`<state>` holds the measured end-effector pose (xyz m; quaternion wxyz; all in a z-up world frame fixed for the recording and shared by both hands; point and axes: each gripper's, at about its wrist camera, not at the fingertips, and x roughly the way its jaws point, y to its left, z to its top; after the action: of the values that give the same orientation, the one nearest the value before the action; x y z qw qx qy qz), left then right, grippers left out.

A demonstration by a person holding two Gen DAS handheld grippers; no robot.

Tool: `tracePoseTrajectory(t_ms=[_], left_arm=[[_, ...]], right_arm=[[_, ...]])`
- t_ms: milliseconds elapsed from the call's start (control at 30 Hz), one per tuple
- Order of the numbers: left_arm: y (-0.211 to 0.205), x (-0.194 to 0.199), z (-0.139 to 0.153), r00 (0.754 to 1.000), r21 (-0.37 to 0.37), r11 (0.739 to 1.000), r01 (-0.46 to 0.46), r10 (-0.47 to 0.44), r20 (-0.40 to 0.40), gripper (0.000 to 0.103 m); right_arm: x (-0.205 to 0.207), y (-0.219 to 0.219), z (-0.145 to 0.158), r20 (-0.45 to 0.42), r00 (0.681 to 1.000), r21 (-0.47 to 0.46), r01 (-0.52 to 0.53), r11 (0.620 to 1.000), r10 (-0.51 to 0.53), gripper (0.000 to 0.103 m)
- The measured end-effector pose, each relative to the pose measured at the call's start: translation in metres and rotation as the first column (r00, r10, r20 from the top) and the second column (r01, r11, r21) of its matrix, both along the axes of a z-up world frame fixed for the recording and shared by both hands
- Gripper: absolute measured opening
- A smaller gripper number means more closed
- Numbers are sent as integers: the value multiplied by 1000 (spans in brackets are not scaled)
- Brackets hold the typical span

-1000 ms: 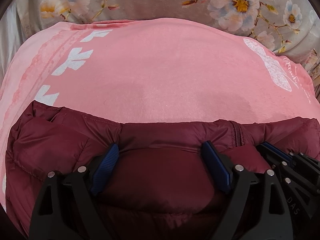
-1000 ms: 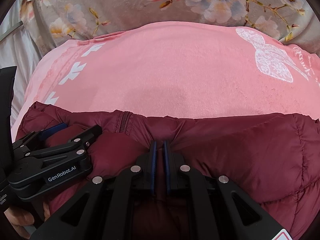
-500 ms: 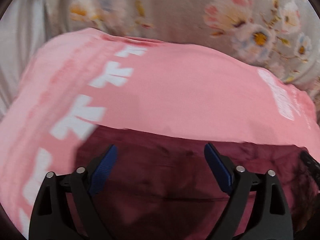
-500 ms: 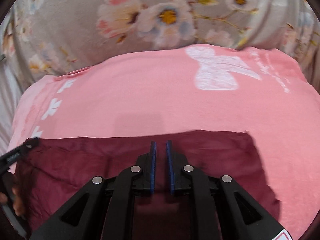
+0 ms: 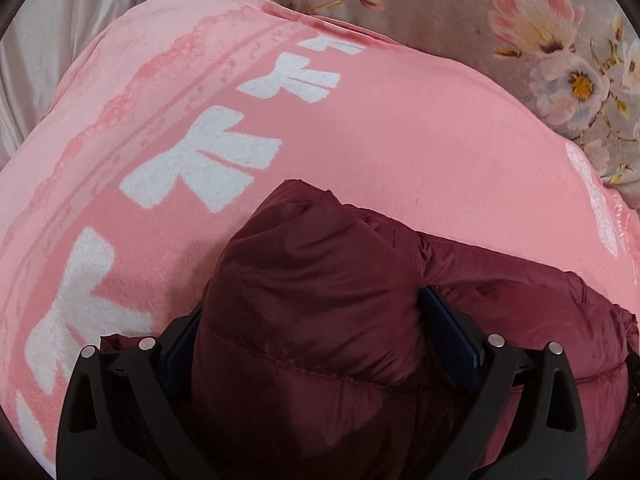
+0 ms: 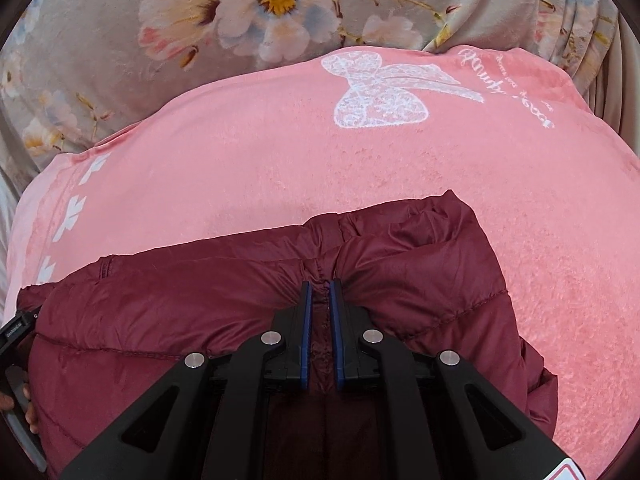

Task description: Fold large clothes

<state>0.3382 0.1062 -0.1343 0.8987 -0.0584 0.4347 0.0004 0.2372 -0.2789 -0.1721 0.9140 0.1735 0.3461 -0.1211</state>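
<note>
A dark red puffer jacket [image 5: 312, 280] lies on a pink blanket [image 5: 380, 140]. In the left wrist view a puffy fold of it bulges up between the jaws of my left gripper [image 5: 312, 308]. Those jaws are opening and stand very wide, and the fabric hides most of the blue pads. In the right wrist view my right gripper [image 6: 319, 286] is shut on a thin pinch of the jacket [image 6: 420, 272] near its far edge. The left gripper [image 6: 16, 328] shows at the far left edge of that view, with a hand [image 6: 28, 396] on it.
The pink blanket [image 6: 280, 168] has white bow prints and spreads well beyond the jacket. Grey floral bedding [image 6: 180, 20] lies behind it, and a pale sheet [image 5: 40, 40] lies at the far left.
The two grippers have drawn apart, left going left and right going right with the jacket edge. The left jaws have widened and a puffy fold now sits between them.
</note>
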Motion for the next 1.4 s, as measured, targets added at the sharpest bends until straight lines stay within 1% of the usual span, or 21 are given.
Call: tracePoseTrajectory(t_ms=[200, 267, 333, 367, 400, 467, 533, 600, 700, 800, 833, 900, 967, 1000, 1067, 1100, 1167, 1200, 1267, 1300, 1400], left_arm=[[1, -4, 3, 1000, 3, 1000, -9, 9, -1, 97], [0, -16, 14, 1000, 3, 1000, -26, 26, -4, 91], [-13, -50, 36, 999, -48, 998, 31, -30, 36, 91], [-24, -68, 45, 997, -43, 997, 59, -56, 62, 92], [-34, -80, 51, 994, -26, 997, 78, -75, 77, 92], [-60, -109, 57, 987, 44, 992, 118, -122, 109, 92], [-79, -125, 53, 982, 85, 986, 141, -150, 110, 92], [-90, -132, 43, 981, 92, 983, 158, -166, 98, 92], [-95, -135, 23, 983, 105, 981, 162, -169, 65, 93], [-96, -138, 14, 984, 134, 980, 146, -158, 87, 95], [-93, -138, 16, 985, 124, 983, 138, -148, 83, 93], [-83, -144, 32, 987, 49, 991, 128, -132, 95, 93], [-74, -155, 59, 977, -39, 988, 147, -139, 159, 93], [-74, -162, 76, 968, -46, 985, 164, -152, 202, 93], [-79, -169, 87, 957, -31, 981, 191, -179, 230, 93], [-85, -170, 85, 954, -24, 978, 209, -198, 225, 93], [-94, -162, 69, 961, 15, 978, 208, -207, 182, 93], [-97, -152, 53, 970, 40, 980, 192, -196, 143, 92], [-98, -137, 24, 984, 49, 985, 168, -171, 58, 89], [-97, -134, 16, 985, 49, 985, 164, -167, 50, 90], [-102, -135, 11, 982, 111, 981, 161, -171, 83, 91]], right_arm=[[-2, -8, 0, 28, 1000, 66, -7, 998, 6, 8], [-14, 0, 13, 49, 999, 54, -19, 998, 17, 17], [-38, 26, 34, 109, 988, 50, -111, 993, 105, 17], [-46, 37, 40, 121, 982, 49, -150, 987, 144, 17], [-56, 56, 46, 125, 972, 36, -204, 978, 198, 17], [-70, 88, 49, 110, 956, 4, -275, 961, 273, 17], [-76, 107, 43, 92, 946, -1, -313, 950, 312, 17], [-77, 121, 31, 68, 940, 13, -336, 942, 334, 18], [-81, 130, 20, 63, 943, -17, -326, 945, 326, 18], [-83, 130, 11, 72, 943, -23, -325, 946, 325, 17], [-82, 129, 11, 70, 943, -15, -326, 945, 326, 17], [-81, 125, 9, 74, 942, 4, -329, 944, 328, 17], [-81, 122, 8, 83, 941, 28, -332, 943, 329, 17], [-81, 122, 7, 85, 941, 34, -332, 943, 329, 17], [-81, 124, 8, 89, 941, 35, -331, 943, 327, 17], [-81, 124, 9, 92, 941, 33, -329, 944, 325, 17], [-84, 126, 13, 99, 944, 27, -319, 947, 315, 17], [-85, 126, 14, 102, 944, 30, -317, 948, 312, 17], [-86, 127, 14, 107, 943, 31, -319, 947, 315, 18], [-86, 129, 13, 104, 943, 15, -320, 947, 317, 18], [-85, 134, 10, 89, 943, -24, -319, 948, 320, 18]])
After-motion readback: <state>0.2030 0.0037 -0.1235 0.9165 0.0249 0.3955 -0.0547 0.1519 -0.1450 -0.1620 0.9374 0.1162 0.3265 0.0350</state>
